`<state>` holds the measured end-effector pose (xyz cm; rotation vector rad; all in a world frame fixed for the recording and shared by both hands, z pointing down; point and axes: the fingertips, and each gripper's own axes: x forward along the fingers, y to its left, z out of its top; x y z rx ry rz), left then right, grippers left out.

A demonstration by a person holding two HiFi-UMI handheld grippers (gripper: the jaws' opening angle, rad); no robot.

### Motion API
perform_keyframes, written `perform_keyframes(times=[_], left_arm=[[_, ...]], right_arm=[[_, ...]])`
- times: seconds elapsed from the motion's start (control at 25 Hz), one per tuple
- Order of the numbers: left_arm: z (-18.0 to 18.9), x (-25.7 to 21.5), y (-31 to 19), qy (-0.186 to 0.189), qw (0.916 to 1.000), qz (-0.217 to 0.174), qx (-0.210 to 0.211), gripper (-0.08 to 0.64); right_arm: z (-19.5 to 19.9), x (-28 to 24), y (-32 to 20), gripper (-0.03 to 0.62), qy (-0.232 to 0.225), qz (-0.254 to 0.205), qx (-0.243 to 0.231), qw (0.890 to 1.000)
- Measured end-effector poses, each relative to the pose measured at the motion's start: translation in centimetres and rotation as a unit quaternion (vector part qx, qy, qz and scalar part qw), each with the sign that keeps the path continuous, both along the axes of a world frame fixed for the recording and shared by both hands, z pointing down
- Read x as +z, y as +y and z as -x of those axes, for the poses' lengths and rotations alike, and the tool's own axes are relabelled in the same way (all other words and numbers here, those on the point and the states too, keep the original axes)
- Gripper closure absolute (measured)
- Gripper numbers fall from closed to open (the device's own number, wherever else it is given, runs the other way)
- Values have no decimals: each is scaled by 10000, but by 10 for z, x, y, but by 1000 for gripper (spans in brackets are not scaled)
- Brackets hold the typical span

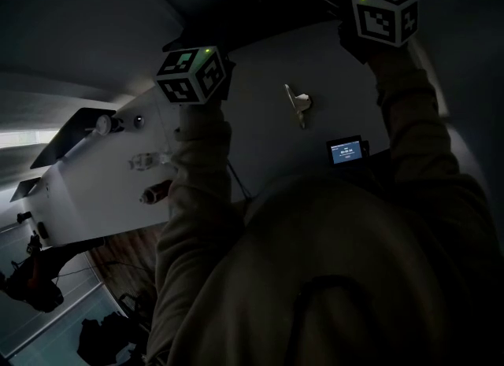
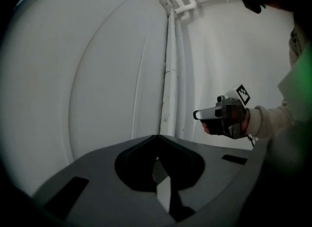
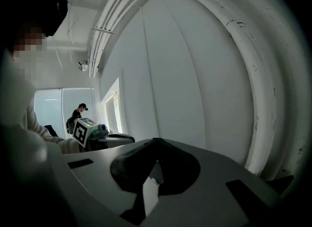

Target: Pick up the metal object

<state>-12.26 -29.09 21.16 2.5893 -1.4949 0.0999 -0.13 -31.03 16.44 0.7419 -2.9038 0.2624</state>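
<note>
The metal object (image 1: 298,106), a small shiny piece, lies on the pale table (image 1: 260,144) between my two hands. Both grippers are raised above the table and point almost level at a white wall, away from the object. The left gripper (image 2: 157,137) has its jaws together with nothing between them; its marker cube (image 1: 193,74) shows in the head view. The right gripper (image 3: 155,140) is likewise shut and empty, its cube (image 1: 385,13) at the upper right. Each gripper view shows the other gripper (image 2: 222,116) (image 3: 88,131) off to the side. The fingertips are hidden in the head view.
A small lit screen (image 1: 346,151) sits on the table near the object. Several small parts (image 1: 150,160) lie at the table's left end. A white pipe (image 2: 168,74) runs up the wall. A person (image 3: 78,113) stands by a far window.
</note>
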Motion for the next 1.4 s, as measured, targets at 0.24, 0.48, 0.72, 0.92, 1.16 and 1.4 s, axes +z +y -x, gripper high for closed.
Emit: perform_keyframes(times=[0.24,0.48,0.72,0.92,1.16,1.4], left_arm=[[2,10,-5,-8,9998,144,-109,555],[1,13,-8,63,9997,223,-80,555],[2,25,-10,125,9994,299,-106,555],[-3,31,-13,281,9989,371,-81,555],[-8,51,-11,306,9981,539,-6,555],[-6,85,-7,309,9964,789,-62,555]], right_arm=[[0,12,-9,572,39,139,33,9999],[0,18,-14,572,32,205,16,9998],[0,32,-15,572,109,247,77,9996],[1,34,-15,572,188,240,93,9995],[-1,57,-17,572,240,441,186,9986],[-2,87,-19,572,319,712,214,9967]])
